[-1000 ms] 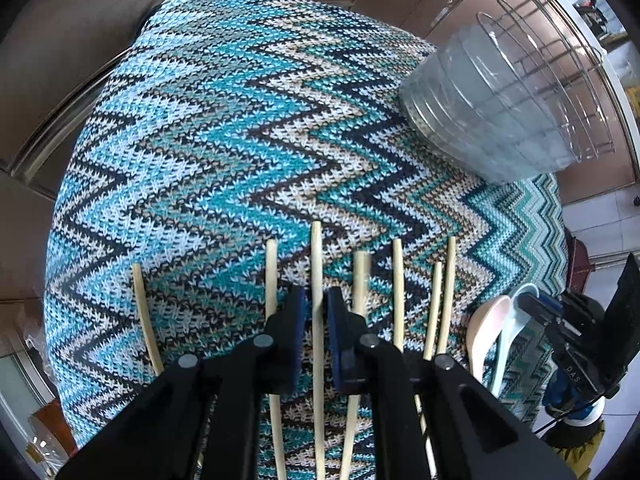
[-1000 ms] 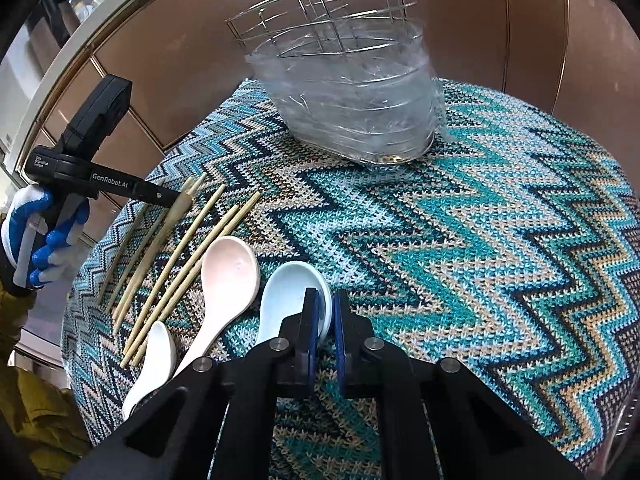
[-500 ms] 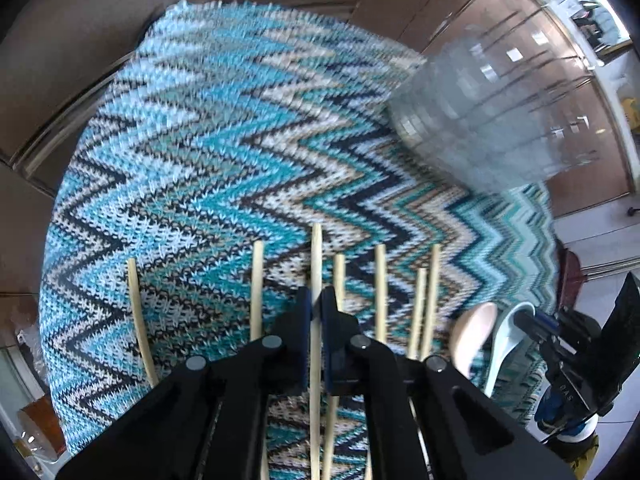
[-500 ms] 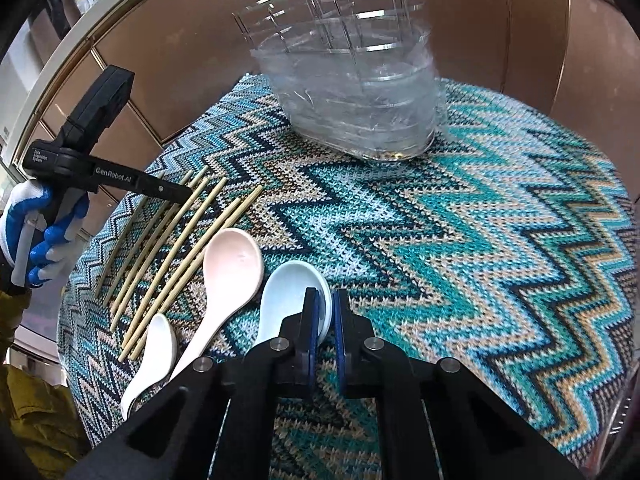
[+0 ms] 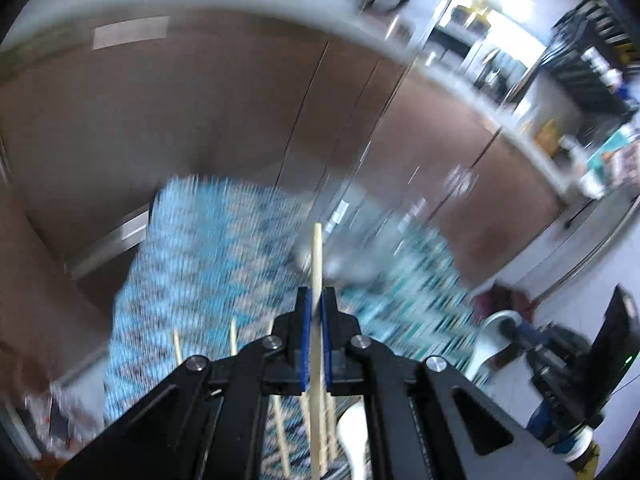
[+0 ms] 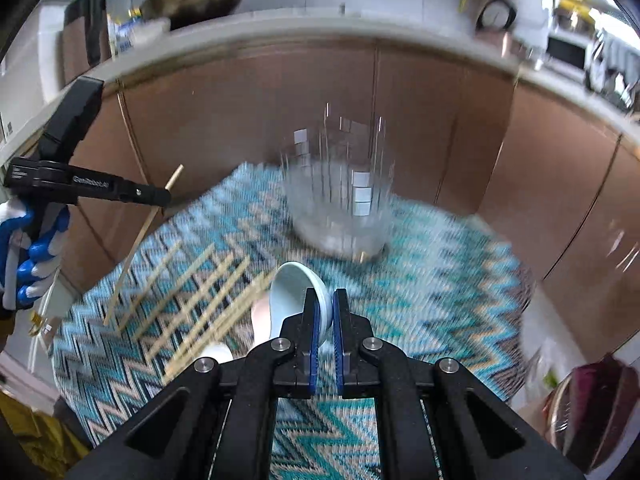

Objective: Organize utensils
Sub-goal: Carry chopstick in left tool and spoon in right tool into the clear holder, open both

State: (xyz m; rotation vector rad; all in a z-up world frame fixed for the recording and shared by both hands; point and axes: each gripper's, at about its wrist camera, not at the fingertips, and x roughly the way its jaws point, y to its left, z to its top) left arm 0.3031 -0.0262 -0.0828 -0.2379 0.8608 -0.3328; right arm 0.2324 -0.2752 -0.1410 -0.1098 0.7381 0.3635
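Though the left wrist view is smeared by motion, the left gripper (image 5: pixel 316 312) shows clearly: its blue-padded black jaws are clamped on one thin, pale wooden chopstick (image 5: pixel 317 264), which runs straight out past the tips, lifted off the surface. Below lies the knitted zigzag cloth (image 5: pixel 208 248) in teal, white and dark yarn, with other chopsticks on it; blur keeps me from counting them. A clear ribbed plastic holder (image 5: pixel 360 236) with a wire frame stands blurred beyond the chopstick. At the right edge the right gripper (image 5: pixel 516 326) carries a pale blue ceramic spoon (image 5: pixel 490 336).

In the right wrist view, the right gripper's jaws pinch the rim of that glossy, round-bowled spoon, held above the cloth (image 6: pixel 440 300). About six loose chopsticks (image 6: pixel 208 284) lie side by side, slanting, on the cloth at left. Two white spoons (image 6: pixel 260 316) peek out beside the jaws. The left gripper (image 6: pixel 166 199), in a blue-and-white gloved hand (image 6: pixel 30 256), holds its chopstick tilted in the air. The holder (image 6: pixel 340 200) stands upright at the cloth's far edge.
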